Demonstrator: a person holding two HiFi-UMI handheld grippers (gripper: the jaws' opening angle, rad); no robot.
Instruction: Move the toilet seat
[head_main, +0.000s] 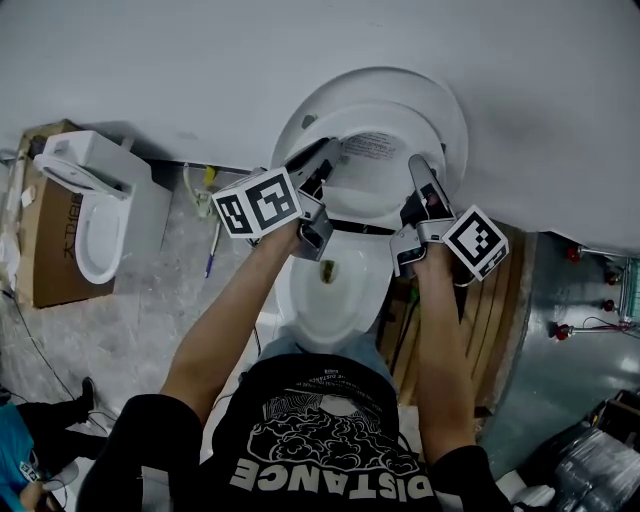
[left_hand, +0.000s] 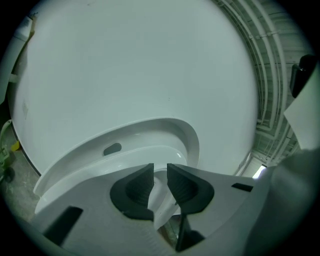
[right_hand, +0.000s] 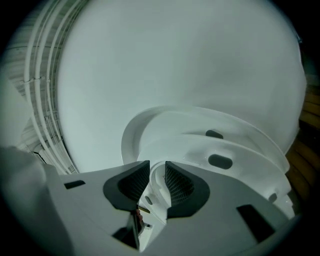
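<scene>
The white toilet seat (head_main: 372, 172) is raised steeply over the bowl (head_main: 335, 290), close to the upright lid (head_main: 400, 95) by the wall. My left gripper (head_main: 322, 165) grips the seat's left edge, and my right gripper (head_main: 422, 182) grips its right edge. In the left gripper view the seat rim (left_hand: 150, 151) runs between the dark pads of the left gripper (left_hand: 160, 176), which press on it. In the right gripper view the right gripper (right_hand: 157, 176) pinches the seat edge (right_hand: 200, 146) the same way.
A second white toilet (head_main: 95, 205) stands on a cardboard box (head_main: 50, 240) at the left. Wooden boards (head_main: 490, 310) lean to the right of the bowl, beside a metal panel (head_main: 575, 300). The white wall (head_main: 150, 60) is directly behind the toilet.
</scene>
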